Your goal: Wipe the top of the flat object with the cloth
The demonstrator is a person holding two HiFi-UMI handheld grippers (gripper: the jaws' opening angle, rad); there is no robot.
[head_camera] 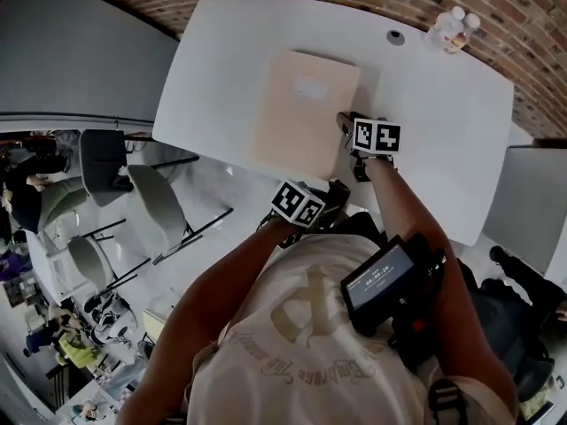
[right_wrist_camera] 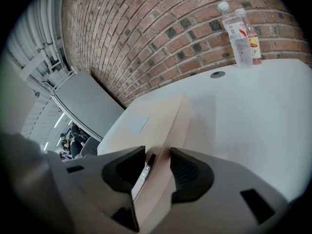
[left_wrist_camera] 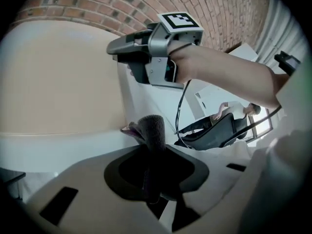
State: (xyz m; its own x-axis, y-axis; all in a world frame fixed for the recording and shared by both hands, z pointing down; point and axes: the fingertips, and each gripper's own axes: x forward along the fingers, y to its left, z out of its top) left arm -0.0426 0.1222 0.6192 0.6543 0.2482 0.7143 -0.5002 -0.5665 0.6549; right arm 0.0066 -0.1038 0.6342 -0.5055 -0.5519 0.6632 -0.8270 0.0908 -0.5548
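Note:
A flat beige box [head_camera: 306, 113] lies on the white table [head_camera: 443, 122]. My right gripper [head_camera: 347, 124] is at the box's right edge. In the right gripper view, the right gripper [right_wrist_camera: 157, 162] has its jaws closed over the edge of the box [right_wrist_camera: 146, 121]. My left gripper [head_camera: 310, 204] is held lower, at the table's near edge. In the left gripper view, the left gripper [left_wrist_camera: 153, 150] is shut on a dark grey cloth [left_wrist_camera: 152, 129], which sticks up out of the jaws just short of the box [left_wrist_camera: 58, 82]. The right gripper [left_wrist_camera: 151, 52] shows above it.
Two bottles [head_camera: 454, 29] stand at the table's far right corner, near a cable hole [head_camera: 395, 36]. A brick wall [right_wrist_camera: 146, 38] runs behind. Chairs [head_camera: 142, 193] stand to the left of the table. Another grey table [head_camera: 532, 193] is on the right.

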